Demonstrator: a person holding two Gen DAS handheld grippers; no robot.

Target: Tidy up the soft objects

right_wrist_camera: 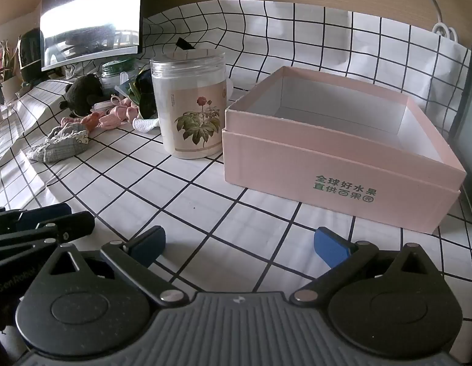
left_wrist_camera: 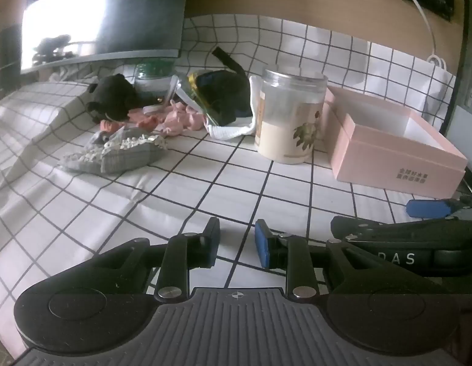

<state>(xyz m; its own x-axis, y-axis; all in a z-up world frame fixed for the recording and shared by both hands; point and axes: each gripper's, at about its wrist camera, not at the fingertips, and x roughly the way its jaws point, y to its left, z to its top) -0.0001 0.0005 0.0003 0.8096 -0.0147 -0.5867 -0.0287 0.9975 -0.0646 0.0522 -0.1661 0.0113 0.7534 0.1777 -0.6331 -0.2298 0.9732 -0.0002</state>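
Your counter (right_wrist_camera: pixel 205 201) is covered by a white cloth with a black grid, which also runs up the wall behind. On it, at your right, stands an open pink box (right_wrist_camera: pixel 342 177) with green lettering. Just beside its left wall stands a clear jar (right_wrist_camera: pixel 190 113) with a flower label. Farther left lie a grey checked lace-trimmed cloth (left_wrist_camera: pixel 120 152), pink garments (left_wrist_camera: pixel 178 120), a black plush toy (left_wrist_camera: pixel 111 97) and a white cloth (left_wrist_camera: pixel 233 131).
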